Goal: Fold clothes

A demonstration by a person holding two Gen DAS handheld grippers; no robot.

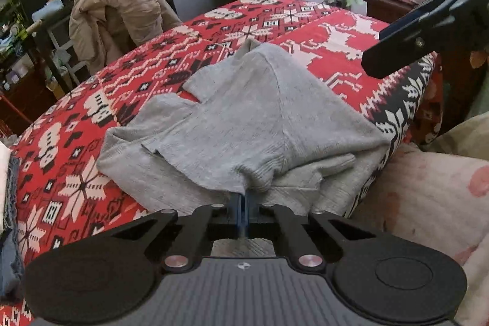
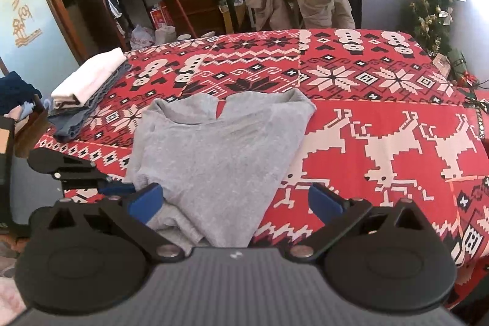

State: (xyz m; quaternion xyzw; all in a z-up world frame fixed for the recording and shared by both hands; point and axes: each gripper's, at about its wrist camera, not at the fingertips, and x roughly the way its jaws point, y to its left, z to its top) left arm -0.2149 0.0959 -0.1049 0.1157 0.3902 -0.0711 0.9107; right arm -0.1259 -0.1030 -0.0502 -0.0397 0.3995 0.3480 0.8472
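Left tool is clamped on the near edge of the grey shirt, which lies half-folded on the bed; right tool gapes empty and should pinch the matching corner so the fold goes over evenly

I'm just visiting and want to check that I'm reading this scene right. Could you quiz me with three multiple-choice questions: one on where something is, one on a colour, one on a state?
1. Where is the stack of folded clothes?
A. On the bed's far left corner
B. On the chair
C. On the floor

2. What colour is the garment being folded?
A. Blue
B. Grey
C. Beige

3. How do the right gripper fingers stand?
A. Pinching the blanket
B. Shut on nothing
C. Wide open

Answers: 1 A, the stack sits on the red patterned blanket at the left edge. 2 B, its knit is plain grey. 3 C, the blue fingers stand far apart, while the left gripper pinches the grey hem.
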